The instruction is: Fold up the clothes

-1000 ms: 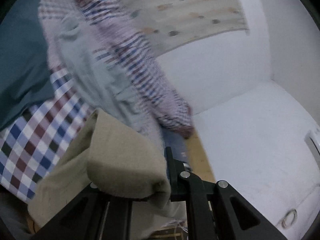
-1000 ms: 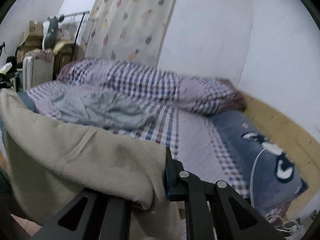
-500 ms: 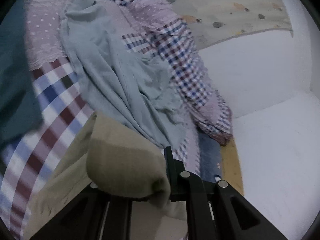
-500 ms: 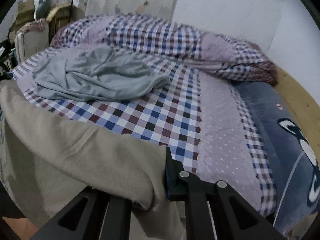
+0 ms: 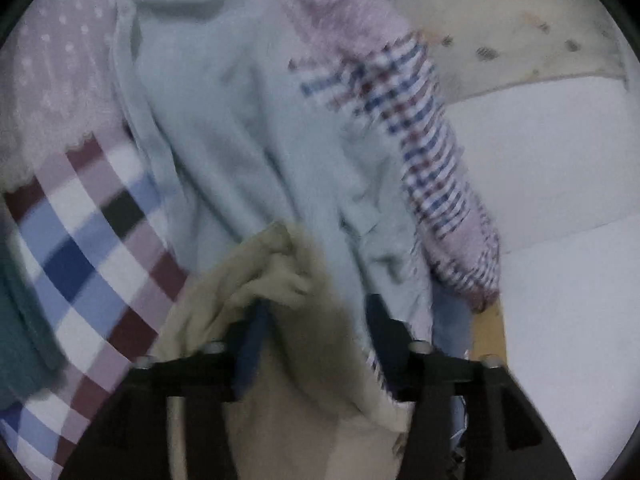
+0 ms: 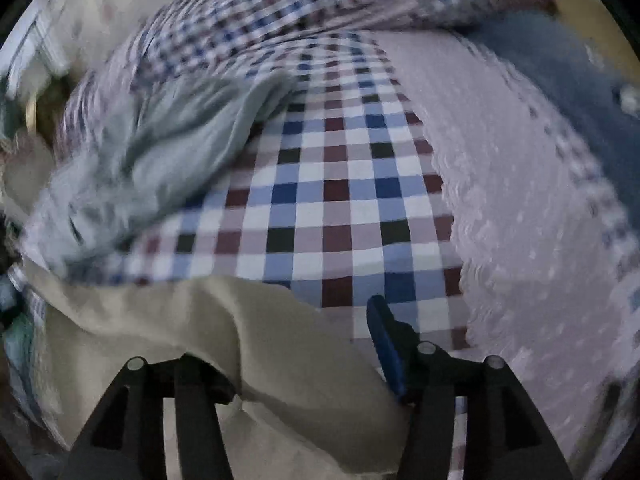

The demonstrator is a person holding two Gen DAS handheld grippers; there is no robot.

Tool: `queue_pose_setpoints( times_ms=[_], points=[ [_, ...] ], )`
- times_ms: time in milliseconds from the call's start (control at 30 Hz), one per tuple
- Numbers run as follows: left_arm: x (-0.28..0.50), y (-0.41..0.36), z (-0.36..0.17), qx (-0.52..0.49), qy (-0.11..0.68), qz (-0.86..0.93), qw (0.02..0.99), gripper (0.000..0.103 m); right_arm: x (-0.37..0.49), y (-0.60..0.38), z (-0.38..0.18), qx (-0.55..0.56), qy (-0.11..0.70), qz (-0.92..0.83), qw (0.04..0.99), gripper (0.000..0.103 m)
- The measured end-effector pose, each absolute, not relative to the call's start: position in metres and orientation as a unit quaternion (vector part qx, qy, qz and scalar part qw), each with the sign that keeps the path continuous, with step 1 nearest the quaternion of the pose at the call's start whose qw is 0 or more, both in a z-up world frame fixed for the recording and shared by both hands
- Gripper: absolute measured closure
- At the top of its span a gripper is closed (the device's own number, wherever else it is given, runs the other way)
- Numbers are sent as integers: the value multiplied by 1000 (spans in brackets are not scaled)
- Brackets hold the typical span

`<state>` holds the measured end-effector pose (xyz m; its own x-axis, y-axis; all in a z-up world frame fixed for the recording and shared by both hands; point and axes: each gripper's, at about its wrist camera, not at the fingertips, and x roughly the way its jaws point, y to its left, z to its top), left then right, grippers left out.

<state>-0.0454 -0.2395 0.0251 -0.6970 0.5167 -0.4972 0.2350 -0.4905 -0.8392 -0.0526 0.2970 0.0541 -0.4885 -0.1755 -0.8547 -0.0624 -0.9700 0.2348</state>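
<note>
A beige garment (image 5: 280,380) lies bunched on the checked bedsheet (image 5: 88,248) and spreads between the jaws of my left gripper (image 5: 318,320), which stand wide apart and open. In the right wrist view the same beige garment (image 6: 192,320) drapes over the left finger of my right gripper (image 6: 292,340) and hides its tip. The blue-padded right finger (image 6: 382,336) stands clear of the cloth, so this gripper is open too. A crumpled pale grey-blue garment (image 5: 240,128) (image 6: 160,152) lies just beyond the beige one.
A rolled checked duvet (image 6: 280,12) (image 5: 432,152) runs along the bed's far side by the white wall (image 5: 540,152). A dark blue pillow (image 6: 568,68) lies at the right. Teal cloth (image 5: 16,320) shows at the left edge. Bare checked sheet (image 6: 340,184) stretches ahead of the right gripper.
Both grippers were shut on the beige garment; now both have opened and let it go. Both views have dropped closer to the bed, and the garment rests on the sheet.
</note>
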Motion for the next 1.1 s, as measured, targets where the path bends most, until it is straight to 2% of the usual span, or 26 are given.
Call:
queue_pose_setpoints(
  times_ms=[133, 233, 267, 333, 367, 567, 867, 1100],
  points=[
    [-25, -249, 40, -348, -474, 803, 98, 35, -43, 314, 64, 480, -188, -856, 35, 32],
    [-3, -251, 46, -343, -447, 820, 99, 35, -42, 316, 72, 489, -203, -844, 87, 23],
    [8, -252, 47, -342, -439, 825, 99, 34, -42, 315, 74, 500, -186, -841, 90, 23],
    [32, -255, 47, -340, -421, 836, 97, 33, -33, 309, 84, 504, -100, -857, 25, 22],
    [45, -257, 47, -339, -410, 841, 95, 32, -26, 307, 89, 495, -83, -865, 12, 22],
    [106, -265, 29, -345, -384, 853, 73, 30, 37, 284, 106, 437, -101, -894, 19, 22],
    [178, -271, -6, -386, -412, 824, 51, 27, 141, 161, 67, 383, -93, -910, 127, 22],
    [207, -258, -45, -439, -409, 800, 13, 25, 161, 106, 62, 357, -68, -910, 200, 22]
  ],
)
